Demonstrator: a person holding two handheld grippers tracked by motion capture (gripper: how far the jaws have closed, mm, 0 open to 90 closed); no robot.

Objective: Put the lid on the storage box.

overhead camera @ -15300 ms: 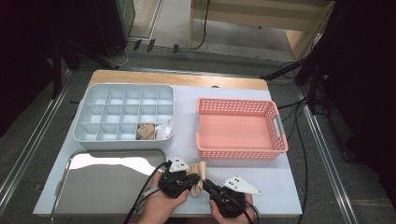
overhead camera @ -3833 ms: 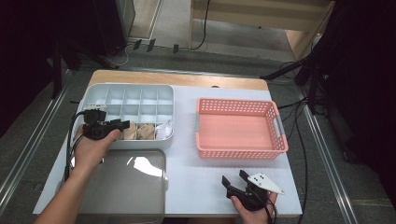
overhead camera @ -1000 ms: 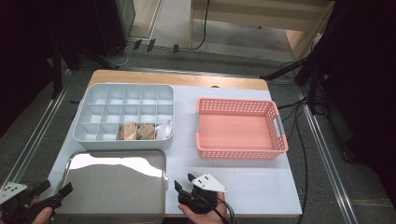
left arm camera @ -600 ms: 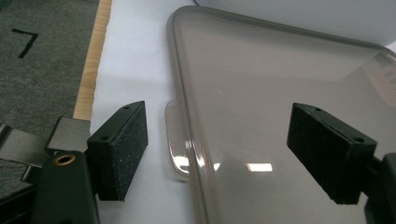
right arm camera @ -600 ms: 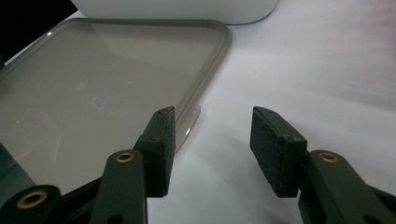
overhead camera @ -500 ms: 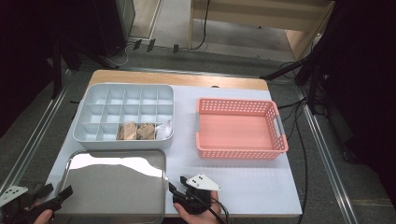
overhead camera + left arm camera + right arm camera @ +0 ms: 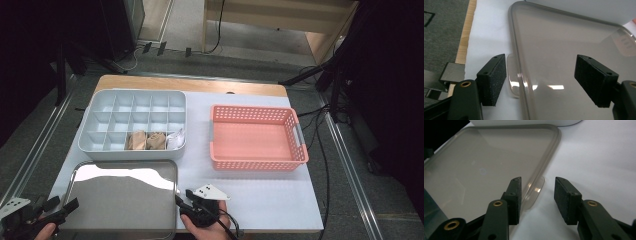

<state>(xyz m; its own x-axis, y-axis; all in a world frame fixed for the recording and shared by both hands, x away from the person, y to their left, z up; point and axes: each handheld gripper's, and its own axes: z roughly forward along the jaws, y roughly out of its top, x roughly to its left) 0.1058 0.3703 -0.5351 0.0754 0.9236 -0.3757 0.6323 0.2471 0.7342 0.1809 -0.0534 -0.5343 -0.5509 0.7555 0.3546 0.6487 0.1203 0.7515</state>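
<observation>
Straddling lid tabs, both tongs open, empty

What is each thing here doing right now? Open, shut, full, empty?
Clear lid: lying flat on the table, off the box.
Compartment box: uncovered, three front compartments filled, the rest empty.
Pink basket: empty.
Left gripper: open, jaws astride the lid's edge tab.
Right gripper: open, jaws at the lid's other tab.
</observation>
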